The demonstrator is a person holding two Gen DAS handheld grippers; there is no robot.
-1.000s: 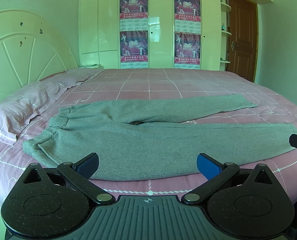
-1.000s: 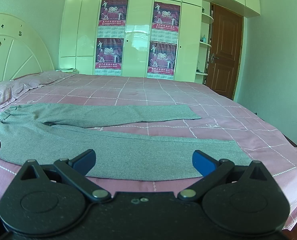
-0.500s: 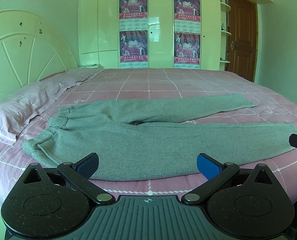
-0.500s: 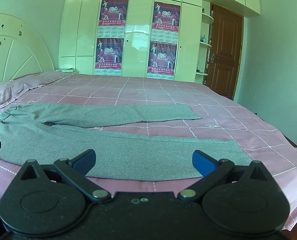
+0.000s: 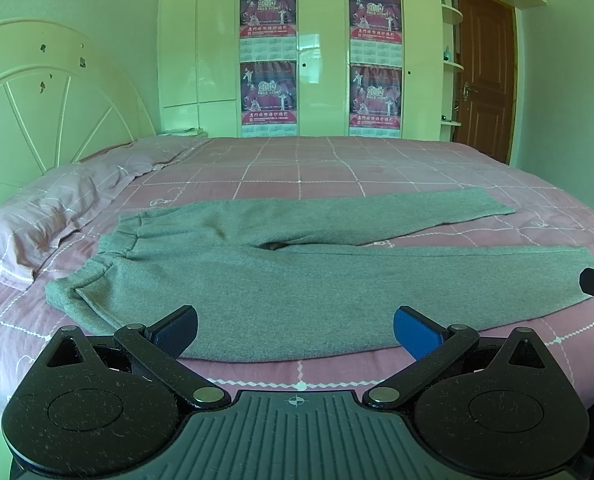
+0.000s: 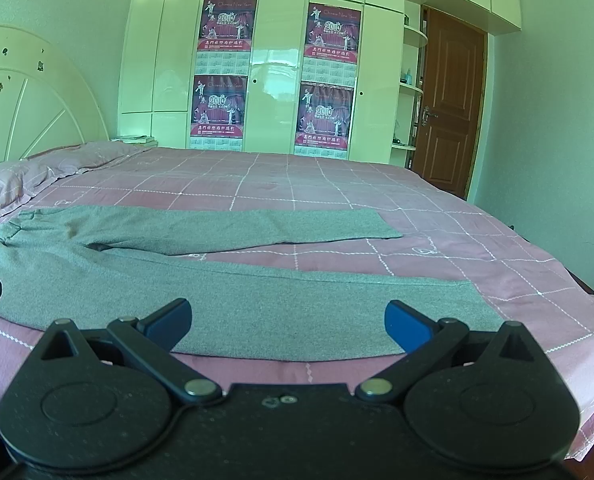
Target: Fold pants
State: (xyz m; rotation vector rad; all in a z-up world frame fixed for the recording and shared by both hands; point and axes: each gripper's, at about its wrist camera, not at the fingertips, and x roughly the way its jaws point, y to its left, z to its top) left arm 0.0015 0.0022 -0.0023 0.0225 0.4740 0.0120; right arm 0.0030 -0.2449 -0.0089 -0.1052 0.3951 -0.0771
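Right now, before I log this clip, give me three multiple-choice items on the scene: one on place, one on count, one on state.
1. Where do the grey sweatpants lie?
A. on the floor
B. on the pink checked bedsheet
C. over the pillow

2. How many calendar posters hang on the wardrobe?
A. two
B. four
C. six

3. How do the jaws of the left gripper and right gripper stand?
A. both spread wide, empty
B. both clamped on cloth
C. one shut

Answers: 1 B, the pants lie flat on the sheet; 2 B, two rows of two; 3 A, the blue pads stand far apart, nothing between them.
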